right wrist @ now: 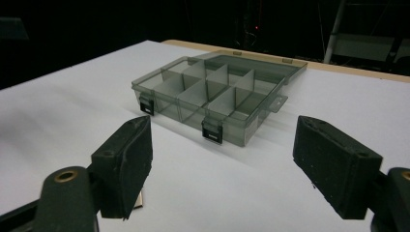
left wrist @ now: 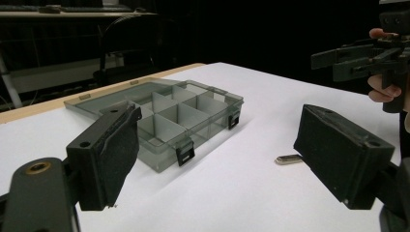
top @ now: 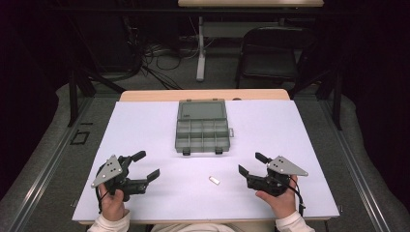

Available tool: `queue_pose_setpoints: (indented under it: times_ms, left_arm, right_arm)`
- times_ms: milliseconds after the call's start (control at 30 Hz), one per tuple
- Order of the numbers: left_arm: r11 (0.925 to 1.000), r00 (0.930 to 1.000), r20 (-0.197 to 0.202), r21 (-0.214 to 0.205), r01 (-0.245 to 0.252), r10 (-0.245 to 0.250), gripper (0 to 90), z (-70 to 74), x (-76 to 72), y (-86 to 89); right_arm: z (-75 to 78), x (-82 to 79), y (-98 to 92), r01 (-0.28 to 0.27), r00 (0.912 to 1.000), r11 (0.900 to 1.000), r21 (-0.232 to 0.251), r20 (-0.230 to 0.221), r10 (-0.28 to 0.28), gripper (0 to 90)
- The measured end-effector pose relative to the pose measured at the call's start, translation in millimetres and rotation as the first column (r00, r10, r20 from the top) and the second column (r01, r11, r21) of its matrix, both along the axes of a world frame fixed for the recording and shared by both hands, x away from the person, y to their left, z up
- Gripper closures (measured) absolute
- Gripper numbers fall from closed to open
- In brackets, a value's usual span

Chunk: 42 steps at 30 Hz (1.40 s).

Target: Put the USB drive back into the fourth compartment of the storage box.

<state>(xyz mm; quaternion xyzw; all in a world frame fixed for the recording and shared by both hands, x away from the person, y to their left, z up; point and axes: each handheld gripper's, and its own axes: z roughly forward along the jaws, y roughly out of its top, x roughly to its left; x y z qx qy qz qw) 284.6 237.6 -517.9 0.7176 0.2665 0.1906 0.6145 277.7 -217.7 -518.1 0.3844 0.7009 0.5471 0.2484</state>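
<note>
Both hands rest at the white worktop's (top: 145, 125) near edge; left gripper (top: 147, 165) and right gripper (top: 250, 163) gape, released, angled inward. Between them lies 1 small silver metal piece (top: 214, 180). Beyond stands an open smoky-grey plastic compartment box (top: 201, 126), without legible writing.

It looks like a lab or recording room. A wooden table (top: 203, 94) under a white sheet (top: 145, 130) stands on grey carpet (top: 43, 159), with black frame rails (top: 72, 96) at its sides. Behind it, loose cables (top: 159, 60) sprawl over the floor beside a desk leg (top: 200, 48) and a black chair (top: 270, 55). Everything beyond lies dark.
</note>
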Motion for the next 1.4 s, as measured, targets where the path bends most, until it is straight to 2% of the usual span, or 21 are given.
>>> queue_pose_setpoints:
  times_ms: [200,400,533,733,933,1033,1200,1400]
  left_arm:
    - [0.9999,0.9999,-0.008,0.006,0.014,-0.014,15.7,-1.5,-1.1,-0.7]
    - [0.9996,0.9997,-0.012,0.02,-0.021,0.022,15.7,-2.2,-3.4,-1.0]
    - [0.9985,0.9989,-0.024,0.037,-0.04,0.041,15.7,-5.0,-6.3,1.4]
    - [0.9976,0.9976,-0.018,0.021,-0.067,0.067,15.7,-5.3,-12.1,5.7]
    - [0.998,0.9983,-0.007,0.022,-0.058,0.059,15.7,-5.9,-11.5,3.4]
    - [0.9983,0.9983,-0.01,0.009,-0.057,0.057,15.7,-6.4,-12.5,2.8]
    - [0.9985,0.9986,-0.004,0.009,-0.054,0.054,15.7,-6.3,-11.2,1.6]
    - [0.999,0.9996,-0.008,0.035,-0.027,0.027,15.7,-8.1,-8.6,-1.0]
  right_arm:
    - [-3.2,3.6,6.3,-0.025,0.9996,0.9994,-0.022,-0.013,0.025,25.5]
    - [-4.2,6.2,11.4,-0.035,0.9992,0.9992,-0.021,-0.021,0.035,30.3]
    - [-3.6,9.3,16.6,-0.052,0.9986,0.9983,-0.026,-0.01,0.052,34.9]
    - [-4.2,13.4,32.6,-0.087,0.9962,0.9938,-0.069,-0.007,0.087,39.3]
    - [-7.6,13.3,39.1,-0.13,0.9915,0.9854,-0.11,-0.014,0.129,41.6]
    - [-7.6,10.5,41.0,-0.146,0.9893,0.9834,-0.108,-0.022,0.144,41.6]
    - [-8.9,8.1,42.7,-0.162,0.9867,0.9801,-0.114,-0.02,0.161,43.7]
    - [-13.7,11.7,45.0,-0.167,0.9859,0.9793,-0.114,-0.034,0.164,44.9]
